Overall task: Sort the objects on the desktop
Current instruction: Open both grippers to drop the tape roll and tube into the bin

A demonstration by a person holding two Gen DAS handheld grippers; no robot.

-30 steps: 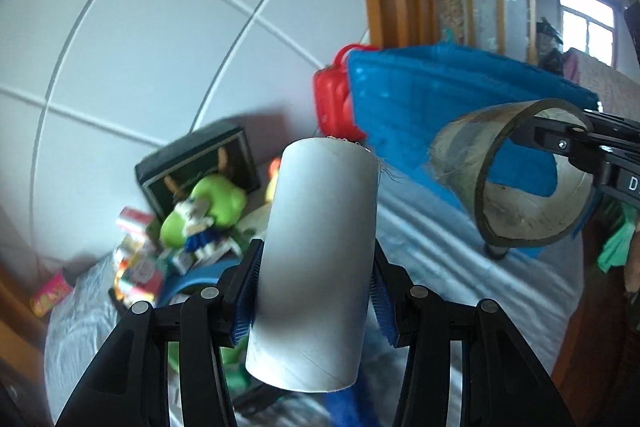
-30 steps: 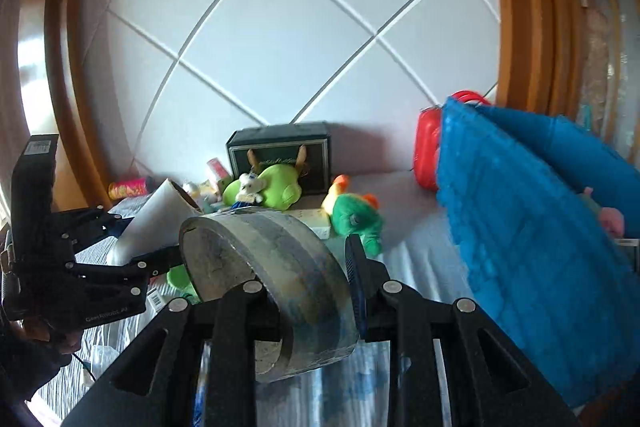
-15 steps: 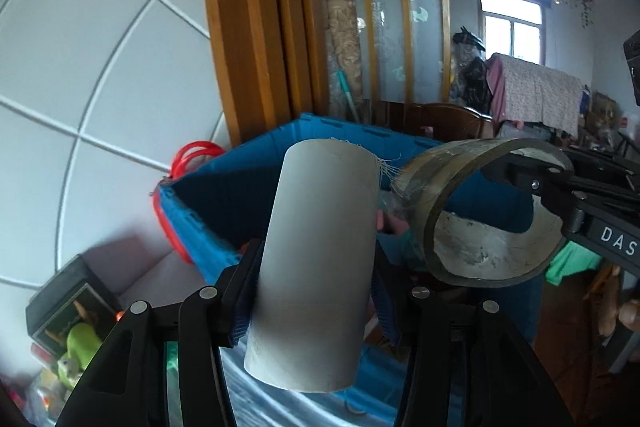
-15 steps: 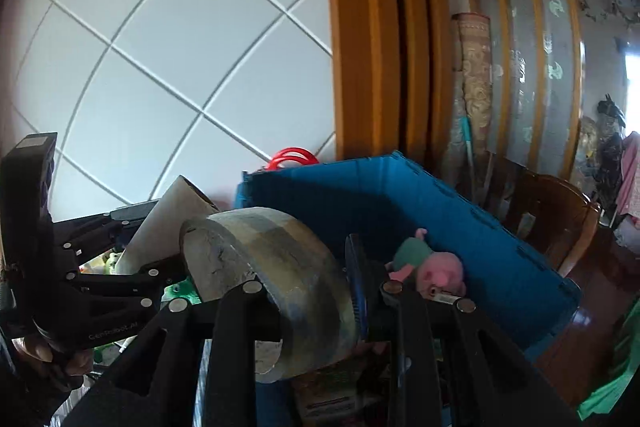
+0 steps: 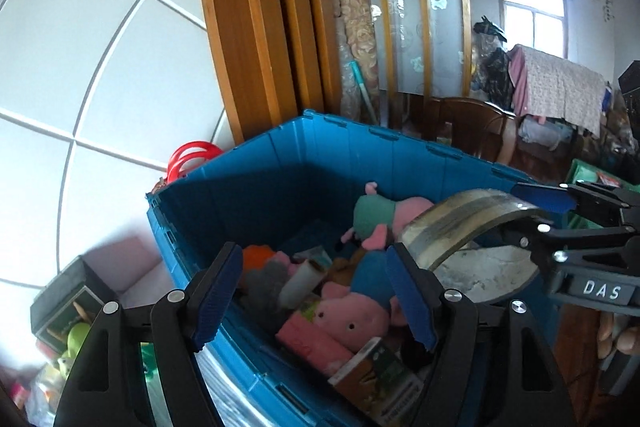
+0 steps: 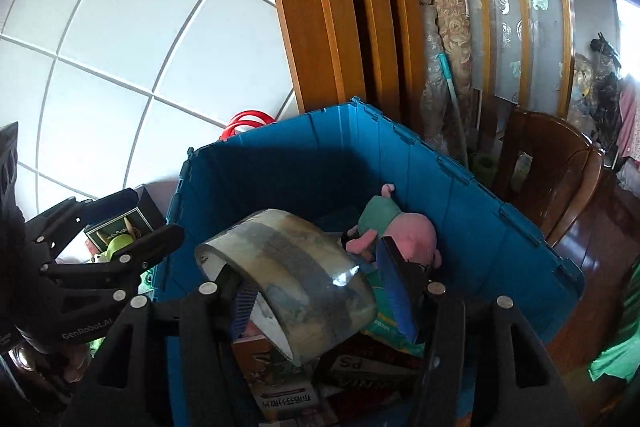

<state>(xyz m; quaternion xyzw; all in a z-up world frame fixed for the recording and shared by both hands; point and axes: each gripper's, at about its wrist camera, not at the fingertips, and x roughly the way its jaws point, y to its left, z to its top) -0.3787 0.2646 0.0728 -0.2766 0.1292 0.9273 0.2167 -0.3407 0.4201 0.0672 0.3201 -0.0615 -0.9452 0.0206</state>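
A blue plastic crate (image 5: 256,183) (image 6: 440,179) holds plush pigs (image 5: 352,315) (image 6: 404,231), boxes and a grey cardboard tube (image 5: 302,277) lying among them. My left gripper (image 5: 316,291) is open and empty above the crate's near rim. My right gripper (image 6: 316,287) hangs over the crate with a big roll of clear tape (image 6: 292,267) (image 5: 464,227) between its fingers. The jaws look parted, with a gap on the roll's right side.
A tiled white wall and wooden door frame (image 6: 328,27) stand behind the crate. A dark box with a green plush toy (image 5: 76,339) (image 6: 116,239) lies left of the crate. A wooden chair (image 6: 560,179) is at the right.
My left gripper opened and the grey tube dropped into the crate. Both grippers moved further over the crate. The right jaws widened around the tape roll.
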